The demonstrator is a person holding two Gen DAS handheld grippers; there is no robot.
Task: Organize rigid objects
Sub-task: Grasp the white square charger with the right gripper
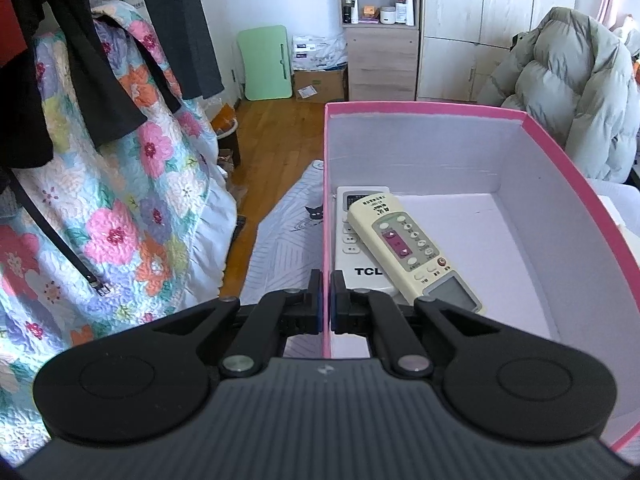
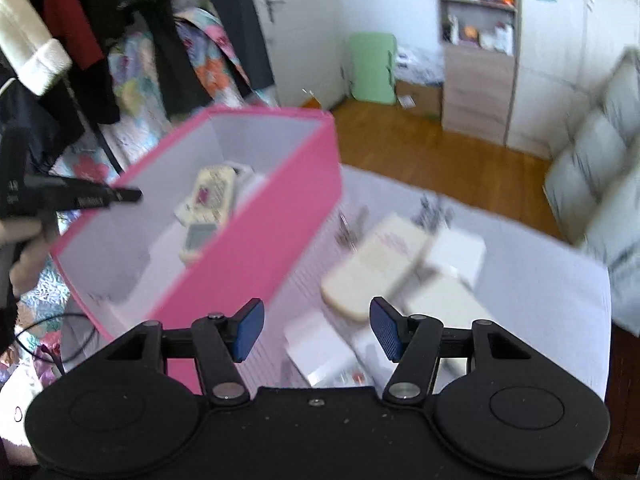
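Note:
A pink box point(image 1: 568, 168) with a white inside holds two remotes: a white TCL remote point(image 1: 352, 256) and a cream remote point(image 1: 416, 248) lying across it. My left gripper point(image 1: 326, 300) is shut on the box's left wall, one finger on each side. In the blurred right wrist view the box point(image 2: 256, 208) is at the left with the remotes point(image 2: 208, 200) inside. My right gripper point(image 2: 316, 328) is open and empty above the grey cloth. A cream remote point(image 2: 376, 268) and white boxes point(image 2: 320, 348) lie on the cloth just ahead of it.
A grey patterned cloth point(image 2: 520, 288) covers the surface. Hanging clothes and a floral quilt point(image 1: 120, 200) are at the left. A puffy jacket point(image 1: 568, 80), wardrobe and shelf point(image 1: 380, 28) stand behind. Wooden floor point(image 1: 280, 132) lies beyond.

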